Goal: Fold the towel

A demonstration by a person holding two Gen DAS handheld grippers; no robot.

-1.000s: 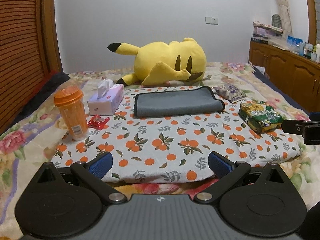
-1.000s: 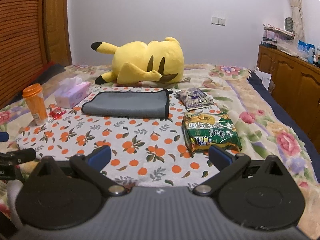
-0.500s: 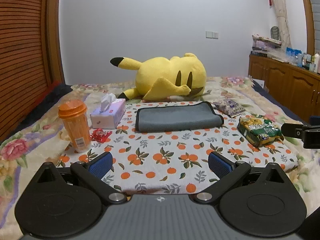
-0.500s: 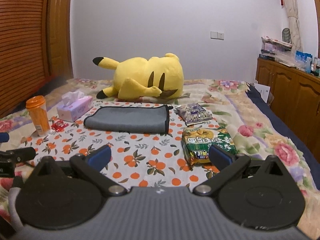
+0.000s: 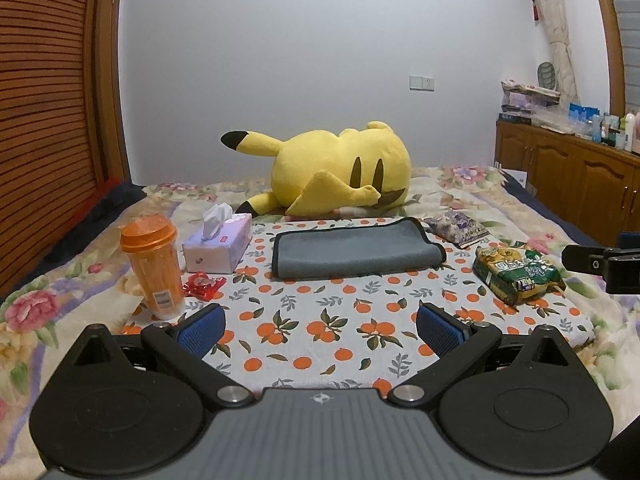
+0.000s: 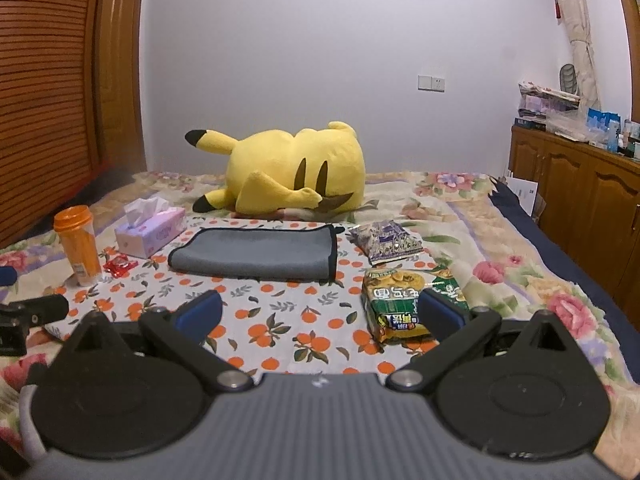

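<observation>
The grey towel point(image 5: 354, 254) lies folded flat, with a dark bound edge on its right end, on the far half of an orange-print cloth point(image 5: 320, 320) spread over a floral bedspread point(image 5: 48, 312); in the right wrist view the towel point(image 6: 256, 256) sits left of centre on the same cloth point(image 6: 280, 320). Behind it, touching or just beyond the cloth's far edge, a yellow plush toy point(image 5: 340, 172) lies on its side. Just left of the towel stands a lilac tissue box point(image 5: 218, 246), with a small red wrapper point(image 5: 202, 285) in front of it and an upright orange bottle point(image 5: 154, 266) further left near the cloth's edge. To the right of the towel lie a purple snack packet point(image 5: 458, 230) and, nearer, a green snack bag point(image 5: 518, 274). The left gripper point(image 5: 320, 326) hangs over the near edge of the cloth, well apart from the towel, its blue-padded fingers point(image 5: 202, 328) spread wide and holding nothing. The right gripper point(image 6: 320, 316) is likewise spread wide and empty, its right pad point(image 6: 442, 314) overlapping the green snack bag point(image 6: 404, 300) in the view. A wooden cabinet point(image 5: 572, 184) stands along the right wall and a slatted wooden panel point(image 5: 44, 120) on the left.
</observation>
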